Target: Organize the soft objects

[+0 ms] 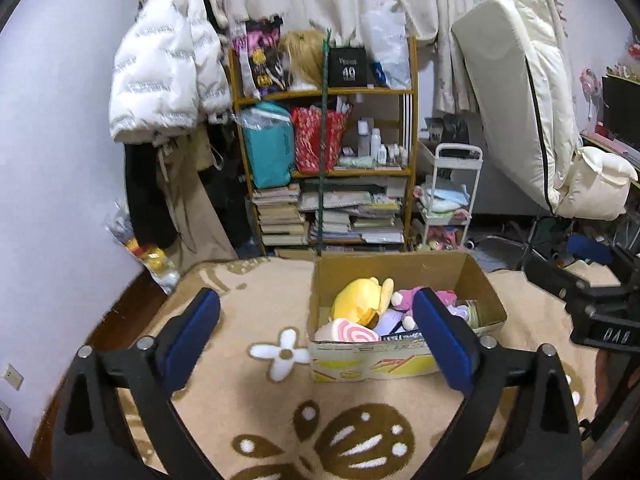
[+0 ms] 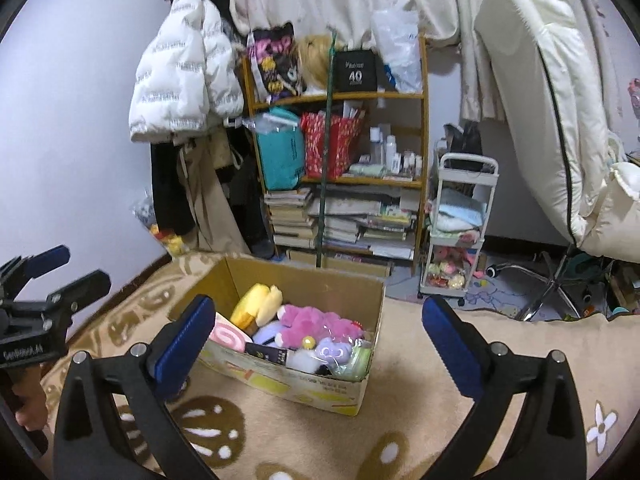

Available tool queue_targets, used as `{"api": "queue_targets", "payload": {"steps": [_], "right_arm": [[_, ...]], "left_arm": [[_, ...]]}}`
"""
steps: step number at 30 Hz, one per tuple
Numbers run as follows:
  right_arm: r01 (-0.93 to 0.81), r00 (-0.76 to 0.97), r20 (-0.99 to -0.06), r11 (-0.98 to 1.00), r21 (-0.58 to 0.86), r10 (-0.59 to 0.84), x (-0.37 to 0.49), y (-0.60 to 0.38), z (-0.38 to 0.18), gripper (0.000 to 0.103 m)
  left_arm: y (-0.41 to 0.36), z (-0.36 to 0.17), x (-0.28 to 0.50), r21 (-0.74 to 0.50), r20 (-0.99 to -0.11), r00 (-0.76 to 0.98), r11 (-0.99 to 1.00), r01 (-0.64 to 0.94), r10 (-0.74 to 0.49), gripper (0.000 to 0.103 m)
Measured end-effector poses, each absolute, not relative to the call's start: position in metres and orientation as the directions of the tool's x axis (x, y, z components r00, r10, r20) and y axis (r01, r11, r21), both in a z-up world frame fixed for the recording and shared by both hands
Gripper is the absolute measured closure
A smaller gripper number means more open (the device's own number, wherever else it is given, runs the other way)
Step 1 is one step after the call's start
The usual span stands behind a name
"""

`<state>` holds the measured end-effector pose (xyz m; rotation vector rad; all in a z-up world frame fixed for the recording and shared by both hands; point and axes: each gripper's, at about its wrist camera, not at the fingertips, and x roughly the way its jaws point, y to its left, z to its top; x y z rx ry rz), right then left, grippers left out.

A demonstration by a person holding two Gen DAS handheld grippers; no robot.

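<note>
A cardboard box (image 1: 404, 364) sits on the beige rug (image 1: 248, 408) with its brown-and-white flower pattern, and it is packed with soft toys. At the back of the heap lies a yellow plush (image 1: 358, 300), rounded and smooth. Beside it sprawls a pink furry plush (image 2: 310, 320), its fur wrapped in clear plastic. A pink-and-white swirl cushion (image 1: 346, 330), shaped like a roll cake, leans in the near left corner, touching a pale lilac plush (image 2: 266, 334). Near the front wall there is a small purple toy (image 2: 334, 350) and a pale green packet (image 2: 358, 360).

The left hand-held gripper (image 1: 316, 332) hovers above the rug just in front of the box, blue-padded fingers spread wide, holding nothing. The right hand-held gripper (image 2: 316, 338) hangs at the box's other side, also spread wide and empty.

Behind stand a wooden bookshelf (image 1: 324, 92), a white puffer jacket (image 1: 164, 68) and a small white trolley (image 2: 460, 224).
</note>
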<state>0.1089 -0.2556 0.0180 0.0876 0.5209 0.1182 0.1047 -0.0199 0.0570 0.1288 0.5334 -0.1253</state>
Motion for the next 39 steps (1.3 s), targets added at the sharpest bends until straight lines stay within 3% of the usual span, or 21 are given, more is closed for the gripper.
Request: {"api": "queue_targets", "payload": {"steps": [16,39], "right_arm": [[-0.044,0.929,-0.361,0.992,0.121,0.085,0.011,-0.263,0.054,0.000],[-0.041,0.902,-0.421,0.988,0.146,0.099,-0.003,-0.271,0.007,0.000]], "left_arm": [[0.006,0.085,0.013,0.084,-0.409,0.909,0.989,0.120,-0.076,0.001],[0.030,0.045,0.004,0.087,-0.432,0.900,0.991,0.098,-0.051,0.001]]}}
